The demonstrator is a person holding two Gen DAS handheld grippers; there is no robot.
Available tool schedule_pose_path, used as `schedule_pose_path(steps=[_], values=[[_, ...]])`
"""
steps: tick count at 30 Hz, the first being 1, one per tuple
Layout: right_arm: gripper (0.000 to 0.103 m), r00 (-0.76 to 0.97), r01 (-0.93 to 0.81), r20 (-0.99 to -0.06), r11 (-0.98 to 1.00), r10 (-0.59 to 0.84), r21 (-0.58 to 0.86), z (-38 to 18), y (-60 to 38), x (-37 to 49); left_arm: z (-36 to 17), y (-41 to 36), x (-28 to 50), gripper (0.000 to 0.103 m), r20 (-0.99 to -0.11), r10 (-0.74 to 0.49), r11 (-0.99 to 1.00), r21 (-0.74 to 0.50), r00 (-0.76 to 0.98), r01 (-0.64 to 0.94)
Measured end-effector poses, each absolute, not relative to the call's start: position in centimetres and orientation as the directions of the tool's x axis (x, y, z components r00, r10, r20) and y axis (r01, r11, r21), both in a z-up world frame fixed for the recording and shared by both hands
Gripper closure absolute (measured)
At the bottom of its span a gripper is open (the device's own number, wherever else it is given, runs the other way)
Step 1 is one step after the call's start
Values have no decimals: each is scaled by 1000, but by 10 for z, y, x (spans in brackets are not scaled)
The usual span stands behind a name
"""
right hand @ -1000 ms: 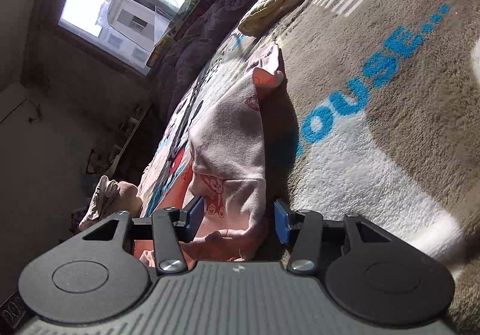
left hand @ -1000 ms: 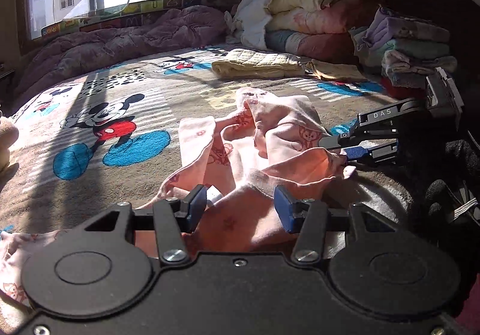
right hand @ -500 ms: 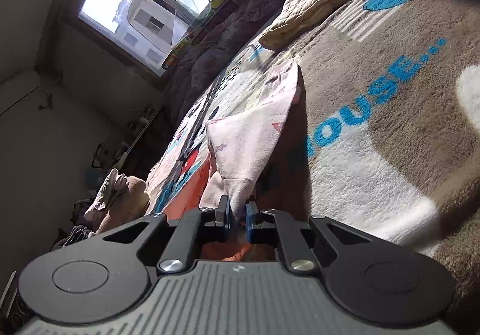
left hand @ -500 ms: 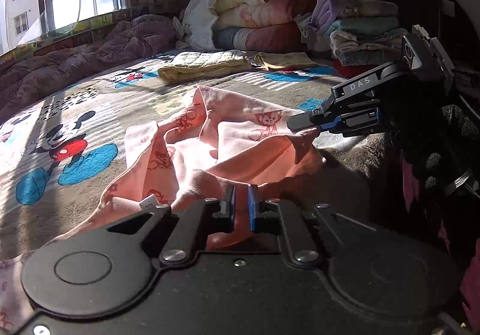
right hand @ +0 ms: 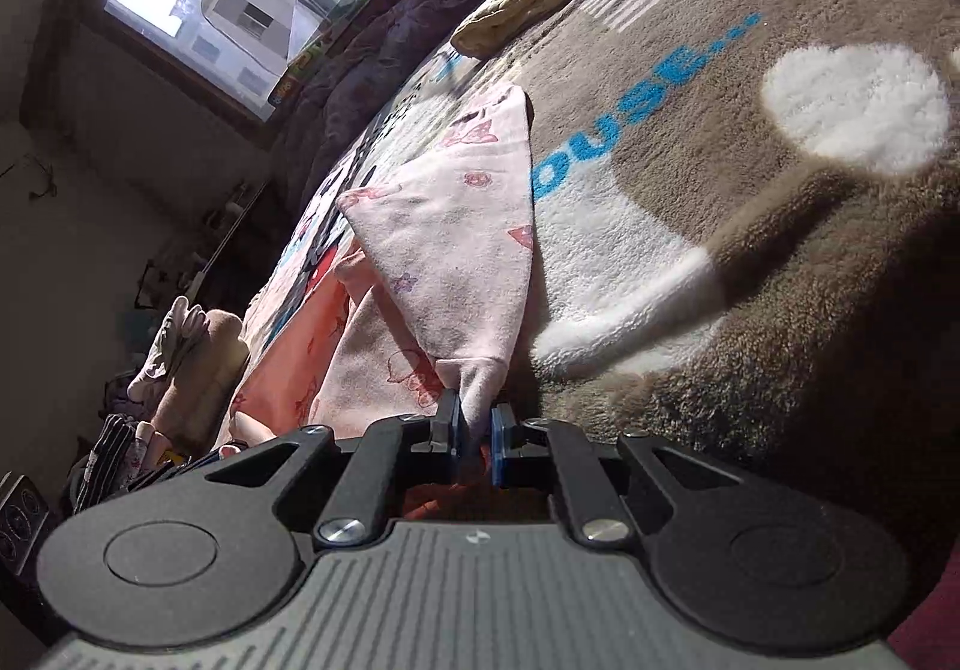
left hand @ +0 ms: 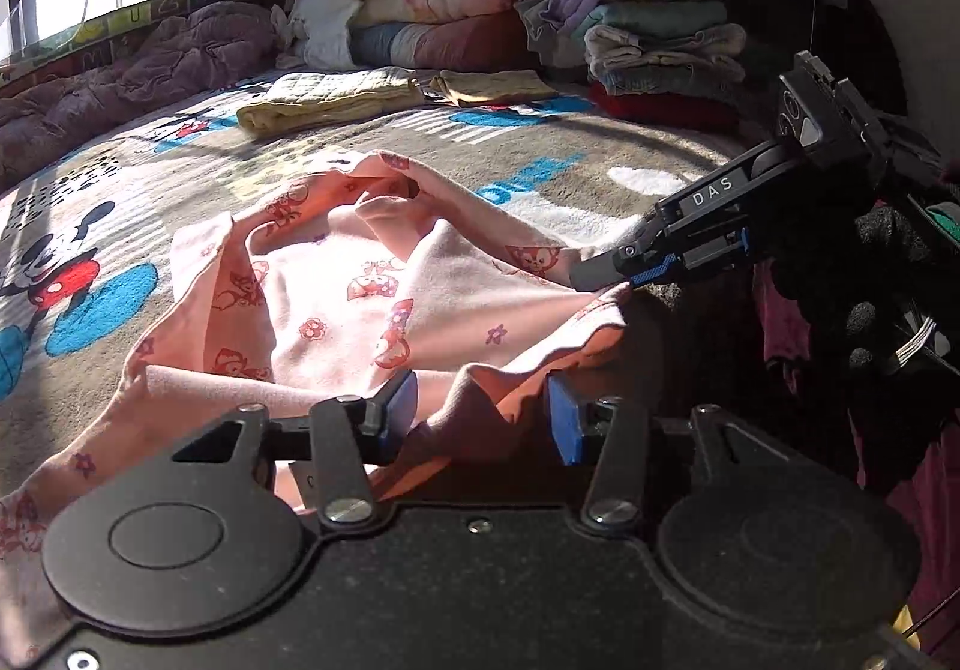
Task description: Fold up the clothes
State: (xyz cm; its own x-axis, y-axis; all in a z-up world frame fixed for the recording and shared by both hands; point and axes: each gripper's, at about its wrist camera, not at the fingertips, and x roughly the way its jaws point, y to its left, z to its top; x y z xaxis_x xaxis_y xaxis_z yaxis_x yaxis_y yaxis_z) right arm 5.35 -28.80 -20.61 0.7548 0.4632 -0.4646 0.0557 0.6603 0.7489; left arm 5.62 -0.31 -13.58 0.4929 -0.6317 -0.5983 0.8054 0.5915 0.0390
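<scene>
On the bed:
Blanket [left hand: 420,141]: cartoon print, covers the whole surface.
Stacks [left hand: 654,39]: folded clothes piled at the far side, two yellow folded pieces [left hand: 336,99] lying flat in front (earlier work, by the look of it).
Garment [left hand: 372,298]: pink, printed, crumpled mid-bed near the front edge; no clean fold in it yet.
Right gripper [right hand: 475,439]: pinched tight on a corner of the garment, cloth drawn taut from the jaws.
Left gripper [left hand: 480,412]: jaws have just been opening, now standing apart; a hem fold sits loose between the pads, not gripped.
Progress: early on this piece. Spreading flat and every fold are left to do.
</scene>
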Motion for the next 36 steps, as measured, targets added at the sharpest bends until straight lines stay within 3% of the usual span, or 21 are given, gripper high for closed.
schedule_pose_path(steps=[2,4,6,10,15,17,29,36], values=[[86,757,53,-458,656,466,753,-204,-290,50,-145,-11,45,58,-644,-632,520,59,430,852],[72,777,47,-437,649,454,759,-200,-295,46,-146,-12,42,58,-657,-631,498,64,412,865],[66,803,56,-415,639,428,768,-197,-304,45,-148,-12,38,58,-669,-630,477,69,395,876],[65,835,90,-389,601,389,794,-200,-324,59,-126,8,42,56,-582,-729,465,-37,359,885],[62,836,95,-402,622,374,777,-199,-338,101,-102,32,59,41,-416,-812,516,-186,409,836],[61,831,101,-415,634,370,767,-198,-341,120,-101,40,71,40,-382,-804,563,-240,456,791],[59,773,89,-494,704,397,704,-191,-345,238,-104,60,116,33,-305,-767,642,-373,564,670],[58,757,82,-508,712,410,697,-194,-343,281,-116,65,141,25,-340,-715,696,-427,611,577]])
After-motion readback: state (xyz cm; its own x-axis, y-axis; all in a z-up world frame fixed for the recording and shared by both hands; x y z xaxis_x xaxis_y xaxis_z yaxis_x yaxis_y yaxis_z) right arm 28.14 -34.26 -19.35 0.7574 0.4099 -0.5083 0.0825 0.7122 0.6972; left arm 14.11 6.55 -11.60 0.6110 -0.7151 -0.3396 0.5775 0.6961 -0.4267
